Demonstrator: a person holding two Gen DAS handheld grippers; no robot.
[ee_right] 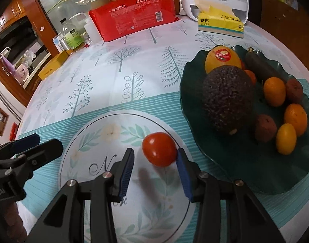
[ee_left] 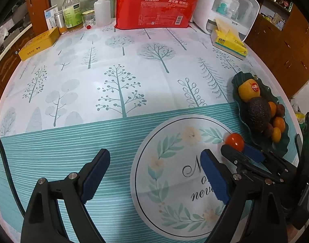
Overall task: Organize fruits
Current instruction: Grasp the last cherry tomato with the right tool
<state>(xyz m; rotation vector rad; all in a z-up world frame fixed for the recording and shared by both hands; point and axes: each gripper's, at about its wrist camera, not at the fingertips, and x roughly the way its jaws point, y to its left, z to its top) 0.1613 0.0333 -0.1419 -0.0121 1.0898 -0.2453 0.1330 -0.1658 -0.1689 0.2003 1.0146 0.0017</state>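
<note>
A red tomato (ee_right: 159,148) lies on the round flowered mat (ee_right: 97,133). My right gripper (ee_right: 156,151) is low over the mat with the tomato at its fingertips. The right pad (ee_right: 181,162) is at the tomato's side, while the left pad (ee_right: 127,168) stands clear of it, so the jaws are open. Beside it on the right, a dark green leaf-shaped plate (ee_right: 245,174) holds a mango (ee_right: 221,60), an avocado (ee_right: 227,99), several small oranges and two lychees. My left gripper (ee_left: 155,152) hangs wide open over the mat's left edge, holding nothing.
At the back of the table stand a red pack of paper cups (ee_left: 154,10), a white appliance (ee_left: 225,6), a yellow tissue box (ee_left: 229,42), bottles and jars (ee_left: 73,14) and a yellow carton (ee_left: 39,44). The table edge runs just right of the plate.
</note>
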